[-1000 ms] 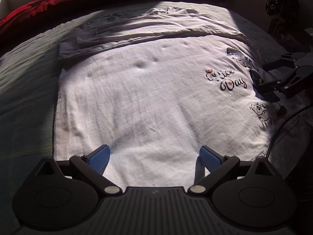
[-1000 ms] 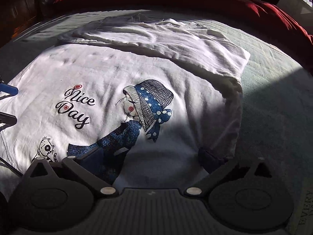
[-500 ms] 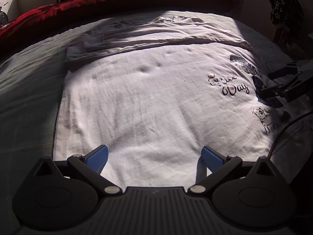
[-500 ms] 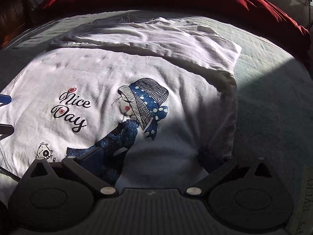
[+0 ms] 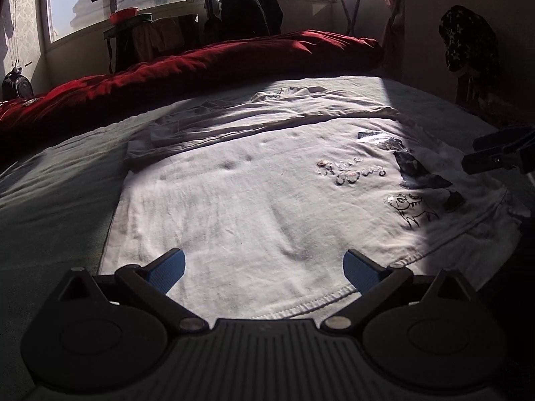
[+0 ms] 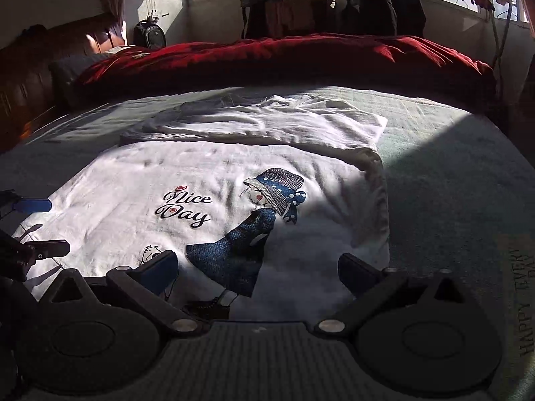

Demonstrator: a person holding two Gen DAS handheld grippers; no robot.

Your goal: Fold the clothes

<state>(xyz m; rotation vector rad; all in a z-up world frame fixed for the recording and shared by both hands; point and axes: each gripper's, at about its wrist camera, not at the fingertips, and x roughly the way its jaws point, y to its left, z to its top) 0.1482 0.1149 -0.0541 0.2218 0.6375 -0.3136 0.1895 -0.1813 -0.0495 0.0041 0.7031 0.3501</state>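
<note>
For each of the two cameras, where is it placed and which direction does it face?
Left wrist: sits on the left gripper, low over the near hem of the white T-shirt, facing the red duvet and windows; its own open jaws show.
Right wrist: sits on the right gripper, over the shirt's printed side, facing the same way; its own open jaws show.
Shared: the shirt's "Nice Day" print, the duvet, and each other's gripper at the frame edge.

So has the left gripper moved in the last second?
Yes. The left gripper has pulled back toward the near hem and tilted up: the white T-shirt sits farther off, and the windows now show.
</note>
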